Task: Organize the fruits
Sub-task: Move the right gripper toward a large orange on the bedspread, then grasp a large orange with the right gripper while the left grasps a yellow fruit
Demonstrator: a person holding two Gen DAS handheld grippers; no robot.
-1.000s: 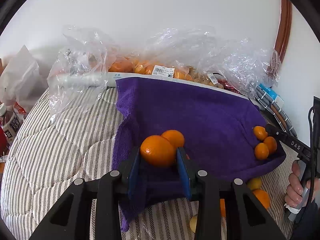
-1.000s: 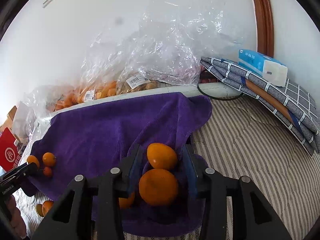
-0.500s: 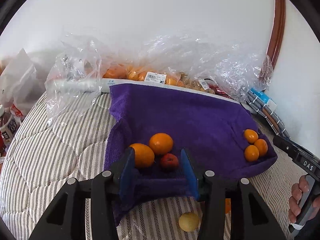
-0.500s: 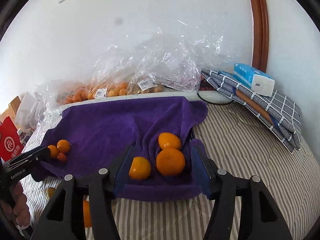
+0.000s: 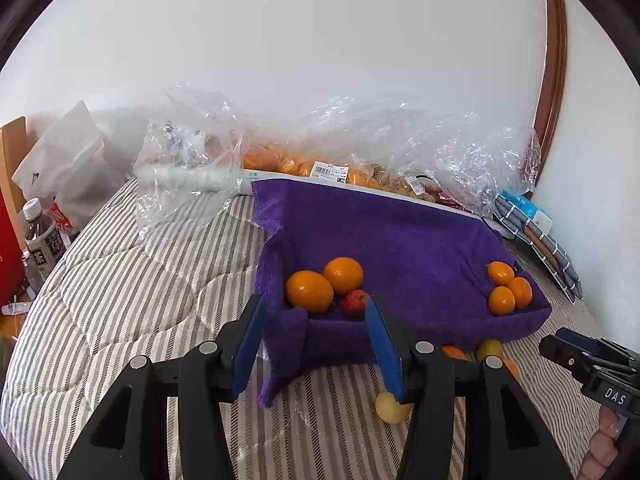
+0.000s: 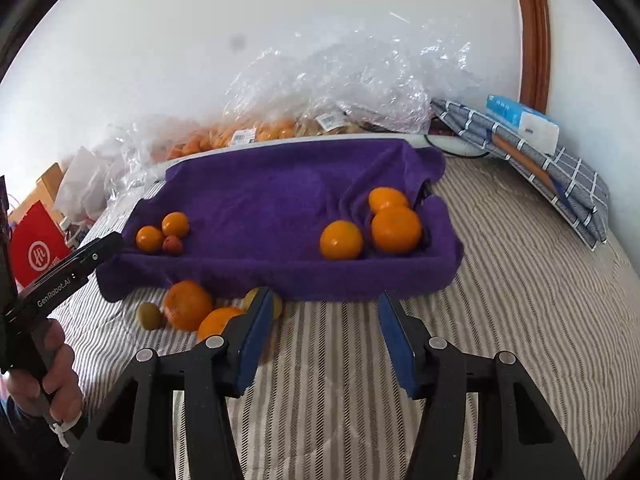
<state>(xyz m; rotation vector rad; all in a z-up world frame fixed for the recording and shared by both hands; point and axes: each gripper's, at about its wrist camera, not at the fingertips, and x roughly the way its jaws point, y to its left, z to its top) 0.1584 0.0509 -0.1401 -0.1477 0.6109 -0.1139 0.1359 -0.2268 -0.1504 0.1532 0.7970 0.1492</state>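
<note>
A purple towel (image 5: 392, 240) lines a shallow tray on the striped bed; it also shows in the right wrist view (image 6: 272, 192). At its left end lie two oranges (image 5: 310, 291) and a small red fruit (image 5: 355, 301). At its right end lie three oranges (image 6: 396, 229). Loose oranges (image 6: 188, 305) and small yellow-green fruits (image 6: 149, 315) lie on the bed in front of the towel. My left gripper (image 5: 316, 344) is open and empty, just short of the towel's left end. My right gripper (image 6: 324, 336) is open and empty above the bed in front of the towel.
Clear plastic bags of fruit (image 5: 360, 148) lie along the wall behind the towel. A folded checked cloth (image 6: 540, 168) with a tissue pack (image 6: 524, 122) lies at the right. Bottles (image 5: 42, 236), a red bag (image 6: 34, 248) and a white bag (image 5: 68, 164) stand at the left.
Both grippers have let go of their oranges, which now lie on the towel, and have drawn back toward me and opened wide.
</note>
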